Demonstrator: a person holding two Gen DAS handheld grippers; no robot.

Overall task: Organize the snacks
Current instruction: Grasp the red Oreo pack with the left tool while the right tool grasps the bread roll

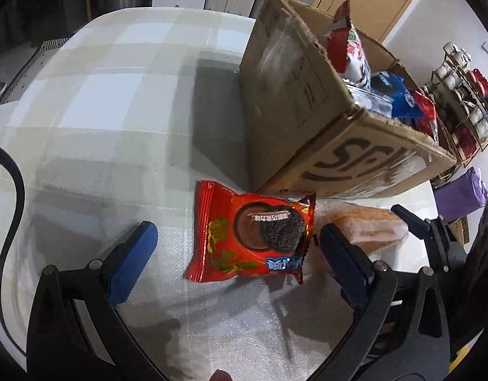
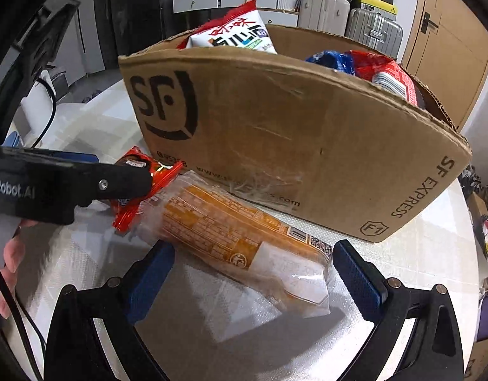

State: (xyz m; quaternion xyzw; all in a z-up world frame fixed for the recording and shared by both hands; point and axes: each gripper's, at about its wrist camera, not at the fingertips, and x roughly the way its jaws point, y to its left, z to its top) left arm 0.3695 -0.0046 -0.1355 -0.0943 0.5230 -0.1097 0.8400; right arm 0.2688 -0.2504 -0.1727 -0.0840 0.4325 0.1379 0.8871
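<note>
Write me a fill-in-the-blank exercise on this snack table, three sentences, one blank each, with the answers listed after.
1. The red cookie packet lies on the table between the open fingers of the ______ gripper.
2. The large letters printed on the cardboard box read ______.
3. The right gripper is open around the long ______ packet, which lies outside the box.

Missing words: left; SF; orange

A table covered with a pale checked cloth is seen. On it are set an SF Express cardboard box, a red cookie packet at centre frame, and an orange bread packet just beside the latter, with both packets lying close before the box.
</note>
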